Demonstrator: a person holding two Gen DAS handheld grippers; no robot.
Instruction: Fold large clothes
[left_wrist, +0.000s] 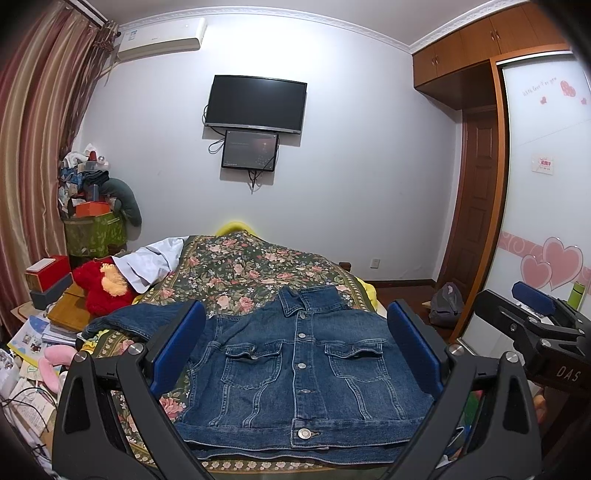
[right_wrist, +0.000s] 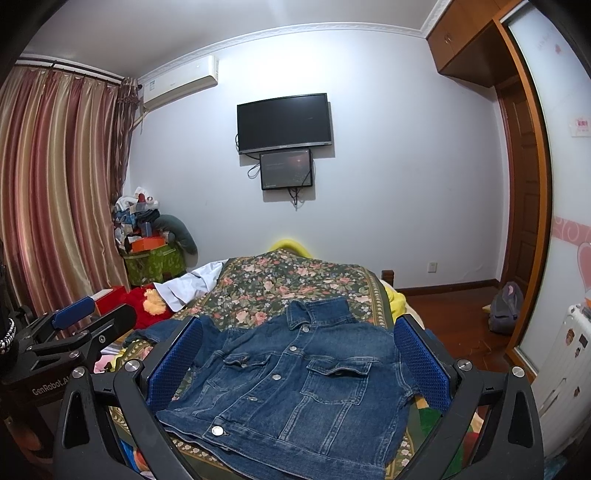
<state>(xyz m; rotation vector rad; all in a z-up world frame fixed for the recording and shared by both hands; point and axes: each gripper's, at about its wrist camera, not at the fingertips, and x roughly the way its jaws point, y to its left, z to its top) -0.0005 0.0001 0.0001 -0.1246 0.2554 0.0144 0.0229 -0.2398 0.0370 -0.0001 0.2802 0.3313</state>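
Observation:
A blue denim jacket (left_wrist: 299, 365) lies front up and buttoned on the floral bedspread (left_wrist: 251, 273), collar toward the far wall, one sleeve stretched out to the left. It also shows in the right wrist view (right_wrist: 295, 384). My left gripper (left_wrist: 295, 347) is open and empty, held above the jacket's near hem. My right gripper (right_wrist: 299, 362) is open and empty, also above the jacket. The right gripper shows at the right edge of the left wrist view (left_wrist: 535, 314); the left gripper shows at the left of the right wrist view (right_wrist: 74, 325).
A white cloth (left_wrist: 147, 266) and a red plush toy (left_wrist: 103, 284) lie at the bed's left. Boxes, books and a green bin (left_wrist: 96, 232) crowd the floor left. A wardrobe (left_wrist: 546, 184) and grey backpack (left_wrist: 447, 302) stand right. A TV (left_wrist: 255, 103) hangs on the far wall.

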